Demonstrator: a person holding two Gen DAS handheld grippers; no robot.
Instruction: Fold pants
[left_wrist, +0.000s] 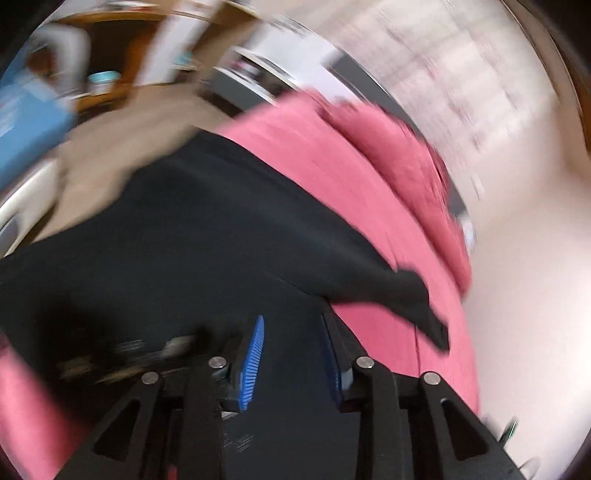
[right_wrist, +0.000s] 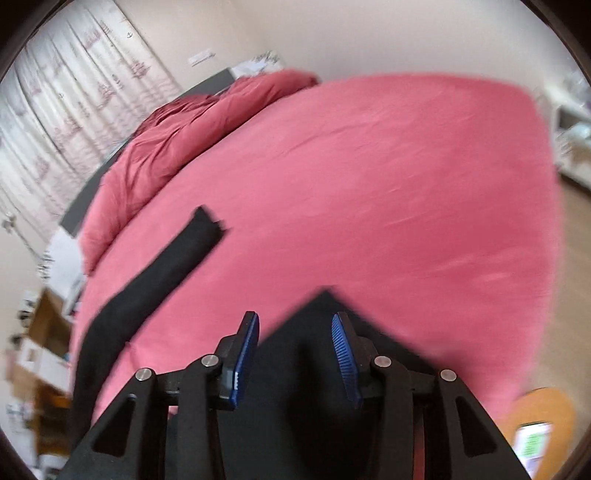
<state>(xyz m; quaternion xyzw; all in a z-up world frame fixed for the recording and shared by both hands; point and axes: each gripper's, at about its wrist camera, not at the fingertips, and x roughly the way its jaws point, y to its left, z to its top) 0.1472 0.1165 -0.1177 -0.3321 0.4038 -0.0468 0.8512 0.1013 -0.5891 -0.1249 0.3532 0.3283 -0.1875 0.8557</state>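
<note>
Black pants (right_wrist: 155, 280) lie spread on a pink bed (right_wrist: 369, 184), and both views look down on them past blue-padded fingers. In the right wrist view the right gripper (right_wrist: 295, 358) stands partly open with a pointed corner of the cloth lying under the gap; the blue pads (right_wrist: 245, 354) do not press on it, so nothing is held. One leg runs up and left from there, well apart from the fingers, ending in a squared hem on the sheet. In the left wrist view the left gripper (left_wrist: 293, 360) is also partly open, pads apart, with the broad dark body of the pants beneath and beyond them; whether cloth reaches up between the pads is hard to tell, since black fabric and black gripper frame merge. A narrow leg end trails off right of the fingers across the pink. That view is heavily smeared: furniture, a blue shape and a curtain (left_wrist: 461, 74) along the top are only streaks. Both gripper bodies hide the nearest cloth, and the pants' lower edge is cut off.
</note>
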